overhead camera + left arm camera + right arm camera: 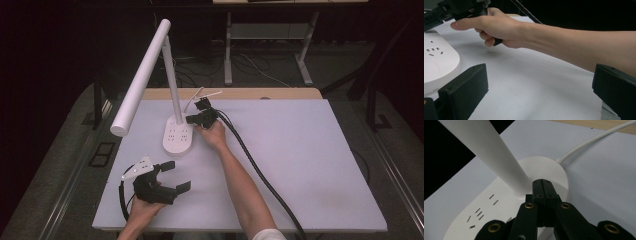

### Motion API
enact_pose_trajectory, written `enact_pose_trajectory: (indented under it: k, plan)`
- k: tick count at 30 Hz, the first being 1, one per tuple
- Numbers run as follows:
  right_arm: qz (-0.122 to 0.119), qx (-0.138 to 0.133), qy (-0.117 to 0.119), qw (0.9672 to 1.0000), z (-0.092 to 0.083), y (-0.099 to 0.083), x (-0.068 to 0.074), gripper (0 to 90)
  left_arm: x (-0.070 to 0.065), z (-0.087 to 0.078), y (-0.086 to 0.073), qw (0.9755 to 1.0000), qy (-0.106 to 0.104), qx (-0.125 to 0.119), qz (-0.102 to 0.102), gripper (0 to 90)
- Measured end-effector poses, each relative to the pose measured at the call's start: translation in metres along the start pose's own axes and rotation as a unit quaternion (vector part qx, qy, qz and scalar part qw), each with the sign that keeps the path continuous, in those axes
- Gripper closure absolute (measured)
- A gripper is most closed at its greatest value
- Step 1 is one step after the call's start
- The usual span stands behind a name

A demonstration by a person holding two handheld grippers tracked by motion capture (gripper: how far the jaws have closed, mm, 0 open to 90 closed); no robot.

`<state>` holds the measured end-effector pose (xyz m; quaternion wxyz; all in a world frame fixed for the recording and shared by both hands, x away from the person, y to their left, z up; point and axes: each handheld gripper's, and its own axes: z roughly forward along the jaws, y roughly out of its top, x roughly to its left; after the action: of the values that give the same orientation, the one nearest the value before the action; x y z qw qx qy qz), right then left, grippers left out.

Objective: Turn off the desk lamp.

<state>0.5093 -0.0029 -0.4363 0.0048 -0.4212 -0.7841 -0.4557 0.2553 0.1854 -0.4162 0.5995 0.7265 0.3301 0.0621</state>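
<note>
- Your right gripper (192, 119) is up at the lamp (150, 65), jaws pressed flat together with nothing between them.
- In the right gripper view those closed tips (543, 185) sit right over the lamp's base (549, 170), just beside the foot of the stem (499, 162). Can't tell if they actually touch the base or just hover over it.
- The base is a white oval with socket slots (477, 213) in the top, sitting on the bench (300, 165) toward the back left. The stem goes up from its far end and the long tube head slants out to the left, past the bench edge.
- A white cord (596, 140) comes out of the base's back end and runs off toward the wooden strip (235, 93) behind the bench.
- Your left gripper (172, 176) is parked near the front left of the bench, well apart from the lamp, jaws wide with nothing in them.
- From the left gripper view you can see your right hand (496, 27) wrapped around its gripper's handle, thumb laid straight along the top, with the base's edge (439, 65) off to the left.
- The thick black cable (260, 175) from the right gripper trails back along your forearm to the bench's front edge.
</note>
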Motion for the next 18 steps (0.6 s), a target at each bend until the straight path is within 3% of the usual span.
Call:
enact_pose_trajectory:
  k: [3,18]
  plan:
    - [-0.010,0.003,-0.002,0.9999,-0.0001,0.0010,0.0011,90.0,0.0012,-0.0003,-0.0003,1.0000,0.000,0.001,0.000,0.0]
    - [-0.010,-0.001,-0.011,0.9999,0.0009,0.0002,0.0035,90.0,0.0007,0.0006,-0.0004,1.0000,0.000,0.003,0.001,0.0]
